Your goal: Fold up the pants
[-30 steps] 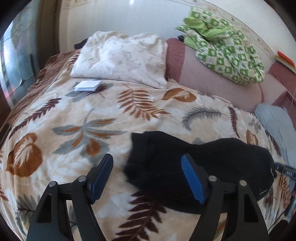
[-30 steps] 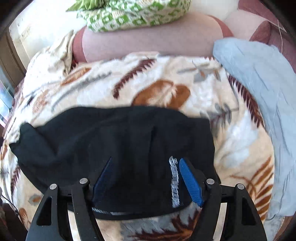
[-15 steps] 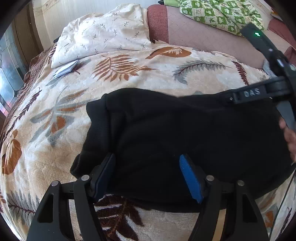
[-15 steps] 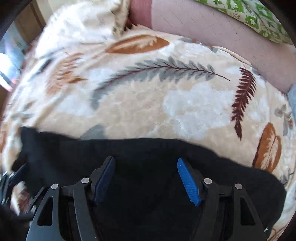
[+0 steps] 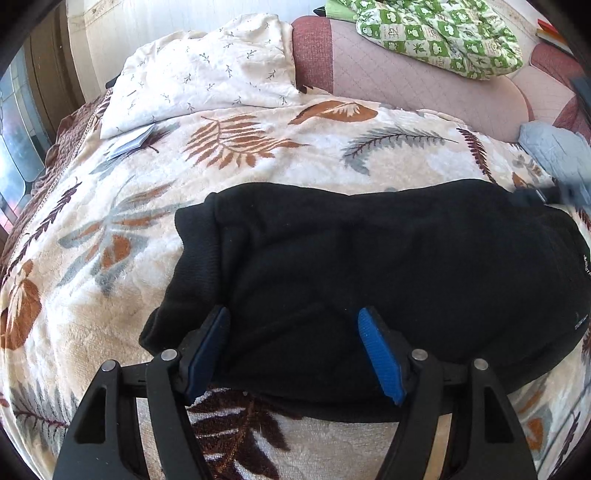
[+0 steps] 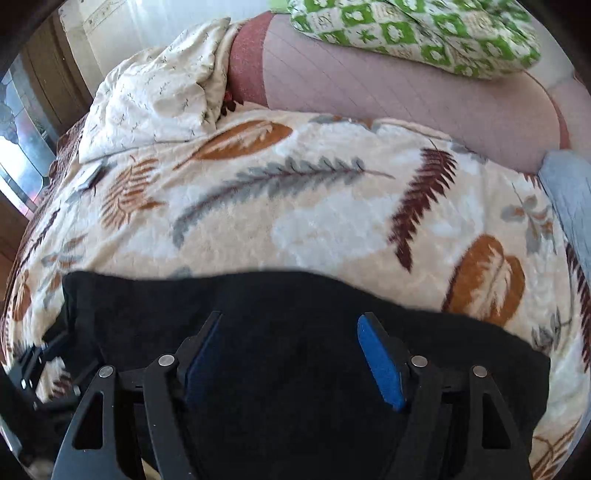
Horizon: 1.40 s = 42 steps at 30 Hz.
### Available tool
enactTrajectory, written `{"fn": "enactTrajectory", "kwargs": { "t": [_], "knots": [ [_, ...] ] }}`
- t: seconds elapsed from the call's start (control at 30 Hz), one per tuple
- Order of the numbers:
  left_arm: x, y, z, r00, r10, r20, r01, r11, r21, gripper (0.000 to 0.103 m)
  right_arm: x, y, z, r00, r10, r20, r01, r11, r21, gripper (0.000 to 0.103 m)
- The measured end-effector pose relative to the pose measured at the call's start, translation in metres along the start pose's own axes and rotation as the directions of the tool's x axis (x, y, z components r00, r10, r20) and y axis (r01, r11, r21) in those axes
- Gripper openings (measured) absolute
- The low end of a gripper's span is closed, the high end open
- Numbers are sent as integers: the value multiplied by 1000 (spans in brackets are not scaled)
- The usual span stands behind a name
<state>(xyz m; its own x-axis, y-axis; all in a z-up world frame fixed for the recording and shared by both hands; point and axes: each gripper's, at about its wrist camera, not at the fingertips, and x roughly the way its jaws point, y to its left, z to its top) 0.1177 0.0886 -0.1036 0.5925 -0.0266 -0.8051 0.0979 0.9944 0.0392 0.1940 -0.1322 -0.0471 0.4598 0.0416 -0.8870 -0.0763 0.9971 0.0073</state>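
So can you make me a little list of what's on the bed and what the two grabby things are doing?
surface: leaf-print blanket over the bed
main item: black pants, folded into a wide bundle, lying flat
left gripper: fingers apart over the near edge of the pants, nothing pinched
right gripper: fingers apart and opening a bit over the pants, nothing pinched
behind, left: white pillow
behind, right: green checked cloth on a pink cushion
far right: light blue cloth
near pillow: small white packet
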Motion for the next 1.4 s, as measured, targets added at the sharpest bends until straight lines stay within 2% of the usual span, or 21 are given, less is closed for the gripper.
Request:
{"fn": "enactTrajectory", "kwargs": {
  "t": [0.1,0.17,0.23,0.27,0.3,0.33,0.37,0.43,0.5,0.57,0.67,0.73,0.8,0.9,0.93,1.0,1.07,1.17,1.3,1.4],
  "knots": [
    [0,-5,-2,1000,27,13,-28,999,24,72,-9,-33,-47,997,-72,-21,72,997,-10,78],
    [-1,-5,-3,999,39,26,-40,999,28,72,-21,-64,-73,989,-148,-18,148,989,7,78],
    [-4,-4,-4,998,45,45,-46,999,17,72,-34,-99,-93,984,-181,-1,180,981,76,81],
    [-7,-4,-4,997,53,54,-54,998,12,72,-45,-121,-103,986,-164,29,158,977,140,84],
    [-10,-4,-4,996,58,62,-59,998,11,72,-57,-141,-115,973,-226,48,211,955,209,84],
    [-13,-5,-4,995,63,72,-64,998,8,72,-66,-156,-124,951,-304,60,279,924,261,84],
    [-19,-6,-3,994,72,84,-73,997,6,72,-78,-174,-136,937,-336,94,290,900,326,84],
    [-33,-13,-2,991,71,114,-73,997,10,72,-95,-201,-158,945,-284,165,186,877,442,84],
    [-48,-23,-3,990,25,139,-27,1000,14,72,-103,-204,-171,946,-228,231,99,881,462,84],
    [-58,-38,-4,989,-29,145,26,999,21,72,-101,-186,-171,945,-187,269,66,913,403,84],
    [-60,-77,0,989,-68,132,58,995,78,72,-85,-148,-157,957,-149,248,81,962,262,84],
    [-57,-110,2,988,-88,124,69,987,144,72,-72,-132,-150,966,-153,210,109,973,204,84],
    [-44,-135,3,993,-82,81,64,978,197,72,-63,-134,-153,967,-182,177,144,967,209,84],
    [-19,-154,-6,999,-44,-18,47,974,220,72,-66,-159,-164,939,-315,140,270,925,268,84],
    [-15,-156,-11,999,-29,-27,34,975,222,72,-70,-169,-167,936,-323,138,271,914,302,85],
    [-22,-154,-21,1000,-26,3,24,972,234,72,-79,-191,-172,949,-271,160,191,901,390,86],
    [-32,-146,-30,999,-37,20,32,971,239,72,-89,-207,-174,940,-288,185,176,870,460,87],
    [-43,-122,-39,998,-63,26,57,977,204,72,-95,-216,-177,938,-263,225,121,858,499,87],
    [-55,-67,-46,997,-67,29,66,996,55,72,-99,-201,-175,928,-239,285,84,881,465,87],
    [-65,-14,-46,998,-42,54,48,992,-117,72,-96,-177,-167,918,-238,318,104,917,385,87]
  ]
}}
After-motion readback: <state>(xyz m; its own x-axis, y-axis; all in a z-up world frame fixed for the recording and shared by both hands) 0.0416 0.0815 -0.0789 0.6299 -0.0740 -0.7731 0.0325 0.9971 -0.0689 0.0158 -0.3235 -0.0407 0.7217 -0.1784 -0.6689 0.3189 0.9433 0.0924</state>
